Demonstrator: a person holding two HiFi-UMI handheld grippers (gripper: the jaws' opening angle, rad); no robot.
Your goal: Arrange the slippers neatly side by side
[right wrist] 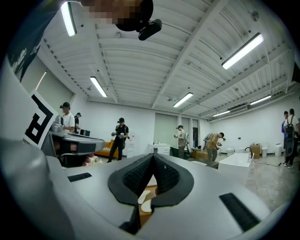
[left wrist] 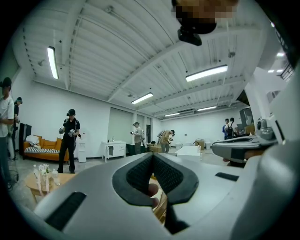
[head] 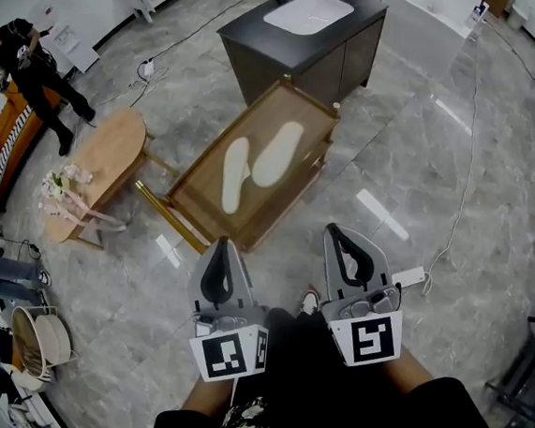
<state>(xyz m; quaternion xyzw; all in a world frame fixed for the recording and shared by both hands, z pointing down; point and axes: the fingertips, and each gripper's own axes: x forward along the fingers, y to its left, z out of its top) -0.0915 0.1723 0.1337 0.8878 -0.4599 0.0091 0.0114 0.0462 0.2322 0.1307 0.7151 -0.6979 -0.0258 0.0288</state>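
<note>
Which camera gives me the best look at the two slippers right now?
The head view: both slippers lie in full on the wooden table, seen from above. The right gripper view shows only pale slivers of them below its shut jaws. The left gripper view shows no slipper clearly.

Bright ceiling tube lights (right wrist: 243, 50), fisheye-warped edges

Your left hand-held gripper (head: 224, 244) and right hand-held gripper (head: 333, 230) are pale grey shells that taper to a rounded tip, each with black ribbed pads (left wrist: 138, 176) lining a teardrop-shaped hollow. Each carries a white cube (head: 229, 353) printed with black square markers. You wear black clothing (head: 325, 402) with a white leafy print (head: 246, 415).
</note>
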